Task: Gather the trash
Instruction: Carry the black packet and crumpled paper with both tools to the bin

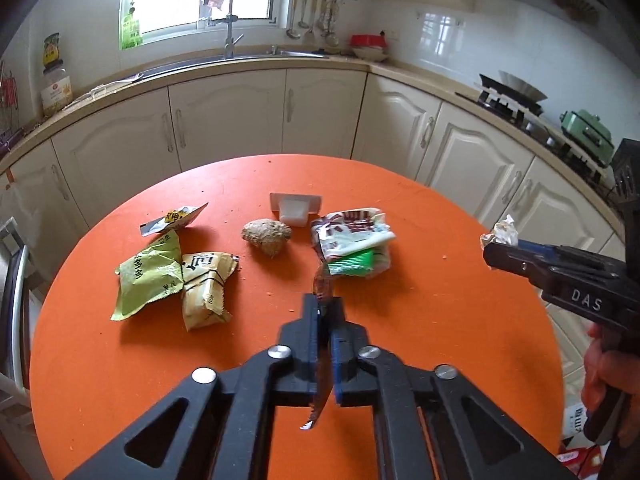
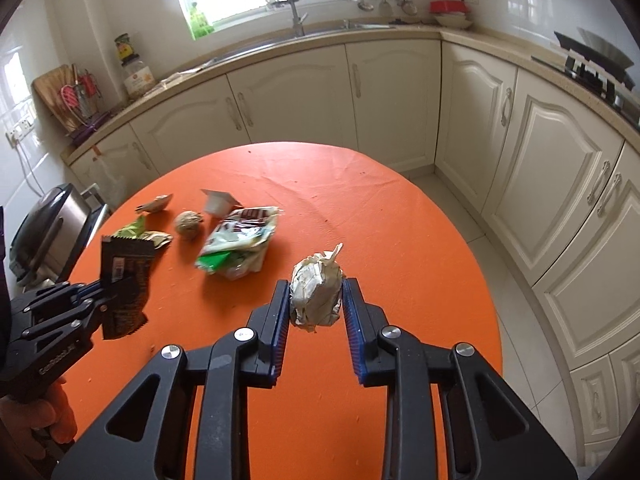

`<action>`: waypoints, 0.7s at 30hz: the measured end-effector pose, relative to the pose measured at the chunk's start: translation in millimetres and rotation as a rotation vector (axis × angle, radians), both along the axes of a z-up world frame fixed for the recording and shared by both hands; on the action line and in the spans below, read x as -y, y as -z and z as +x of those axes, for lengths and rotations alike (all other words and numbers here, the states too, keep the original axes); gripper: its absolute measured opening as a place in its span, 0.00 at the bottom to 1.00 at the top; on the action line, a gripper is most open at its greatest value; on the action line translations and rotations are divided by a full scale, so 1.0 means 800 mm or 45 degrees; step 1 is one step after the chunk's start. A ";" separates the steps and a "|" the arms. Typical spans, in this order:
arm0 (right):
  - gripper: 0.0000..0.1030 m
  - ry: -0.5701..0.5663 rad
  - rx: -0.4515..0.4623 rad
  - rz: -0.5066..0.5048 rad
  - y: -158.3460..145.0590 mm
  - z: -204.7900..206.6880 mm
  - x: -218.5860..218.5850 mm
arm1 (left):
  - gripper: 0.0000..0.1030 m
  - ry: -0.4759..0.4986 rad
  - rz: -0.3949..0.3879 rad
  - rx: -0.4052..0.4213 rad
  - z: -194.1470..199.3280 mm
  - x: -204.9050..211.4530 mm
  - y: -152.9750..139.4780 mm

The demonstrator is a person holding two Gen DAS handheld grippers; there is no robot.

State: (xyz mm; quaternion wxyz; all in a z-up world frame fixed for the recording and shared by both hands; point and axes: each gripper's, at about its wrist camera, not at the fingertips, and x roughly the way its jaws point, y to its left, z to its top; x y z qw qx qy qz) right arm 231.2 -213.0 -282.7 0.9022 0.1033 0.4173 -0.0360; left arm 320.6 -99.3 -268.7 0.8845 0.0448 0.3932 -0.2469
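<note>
Clamped in the left claw [image 1: 320,304]: dark brown wrapper [image 2: 124,284], lifted above the orange counter [image 1: 420,320]. Pinched in the right claw [image 2: 316,300]: crumpled paper ball [image 2: 316,292], raised over the counter's near-right edge. Left lying toward the far-left edge: green packet [image 1: 148,276], yellow packet [image 1: 206,288].

Matt orange table [image 1: 400,320], lightly creased like cloth. Crinkly glossy wrappers: green packet [image 1: 146,276], dark foil wrapper [image 2: 124,284]. Crumpled matt paper ball [image 2: 316,290]. Rough brown lump [image 1: 266,236]. Glossy cream cabinets [image 2: 552,184], upper right; shiny metal tap [image 1: 228,24].
</note>
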 end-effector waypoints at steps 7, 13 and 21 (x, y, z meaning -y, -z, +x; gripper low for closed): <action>0.25 -0.021 0.060 -0.014 -0.035 -0.048 -0.016 | 0.00 0.007 -0.059 0.020 -0.054 -0.019 -0.008; 0.25 -0.027 0.080 -0.014 -0.046 -0.079 -0.027 | 0.00 0.007 -0.078 0.011 -0.130 -0.067 -0.017; 0.25 -0.001 0.149 -0.034 -0.076 -0.123 -0.022 | 0.00 0.054 -0.120 0.121 -0.210 -0.075 -0.067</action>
